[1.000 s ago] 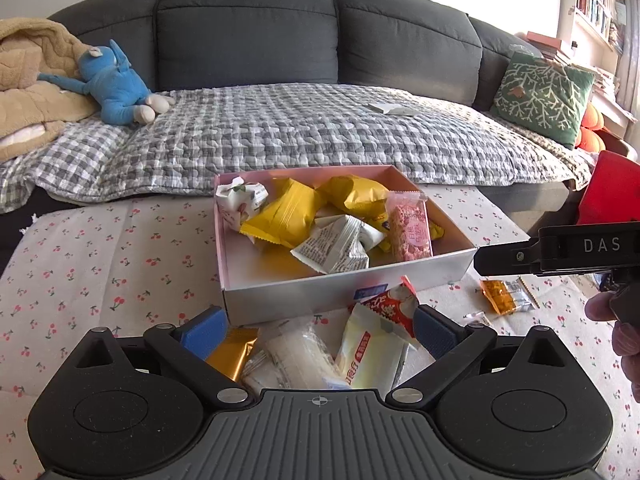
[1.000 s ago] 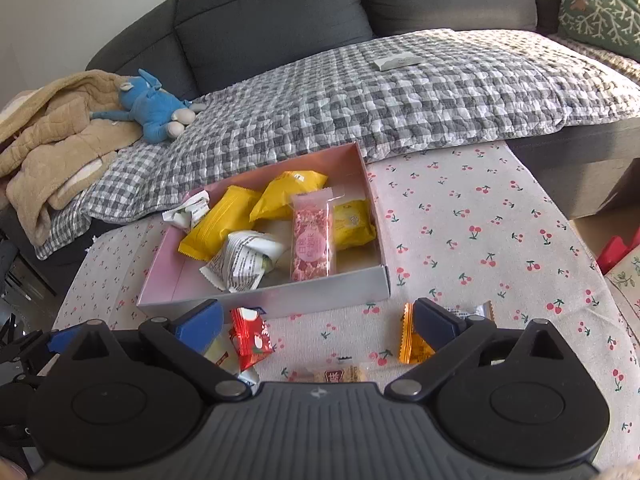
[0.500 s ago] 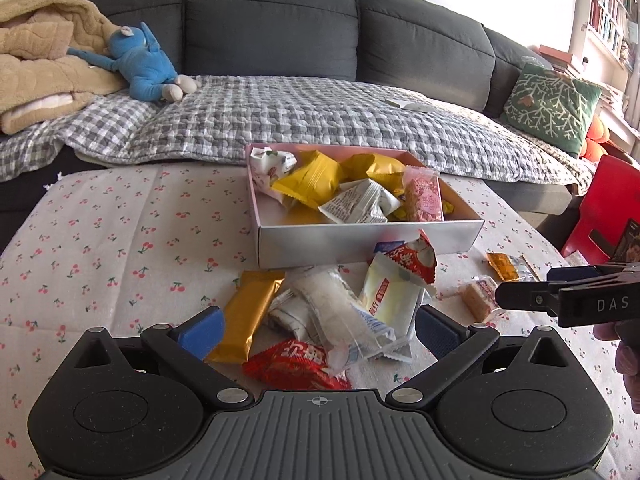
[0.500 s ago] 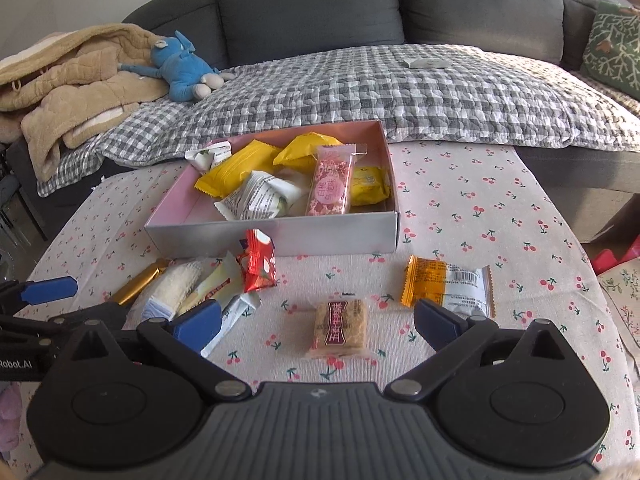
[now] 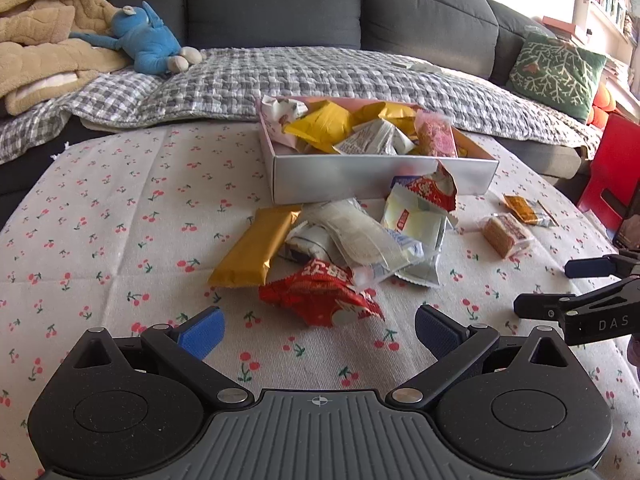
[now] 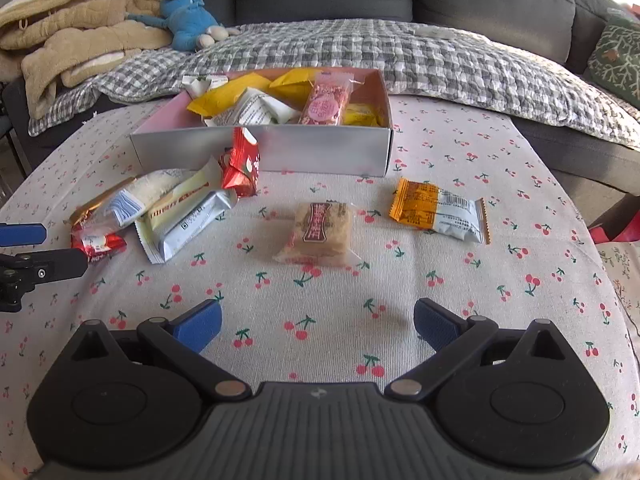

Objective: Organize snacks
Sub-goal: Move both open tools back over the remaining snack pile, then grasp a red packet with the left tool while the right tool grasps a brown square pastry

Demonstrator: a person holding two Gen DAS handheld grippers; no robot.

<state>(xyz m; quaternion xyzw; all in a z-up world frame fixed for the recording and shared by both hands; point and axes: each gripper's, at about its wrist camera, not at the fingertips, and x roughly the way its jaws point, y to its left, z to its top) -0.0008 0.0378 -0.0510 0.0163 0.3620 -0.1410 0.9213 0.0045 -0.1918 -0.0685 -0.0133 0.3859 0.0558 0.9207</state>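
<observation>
Two grippers, both with jaws spread wide and holding nothing. The left gripper [image 5: 318,330] hovers above the cherry-print tablecloth [image 5: 120,216]; just ahead of its jaws, near the midline, lies a crumpled red packet [image 5: 320,296]. Beyond that sits a loose heap — a gold bar wrapper [image 5: 254,246] ahead and to the left finger's side, a white packet [image 5: 352,232] and a pale green packet [image 5: 416,232] overlapping ahead, and a second red packet [image 5: 434,192] leaning against the box wall. The pink-lined box [image 5: 360,176] stands further ahead, already loaded with yellow, white and pink snacks.

The right gripper [image 6: 316,322] hangs over bare cloth. Straight ahead of its jaws, apart from both fingers, lies a square biscuit bar in clear wrap [image 6: 320,232]; ahead and to the right-finger side is an orange-and-white packet [image 6: 438,210]. The heap lies off beyond its left finger. On the sofa behind — a blue plush toy [image 6: 188,20].
</observation>
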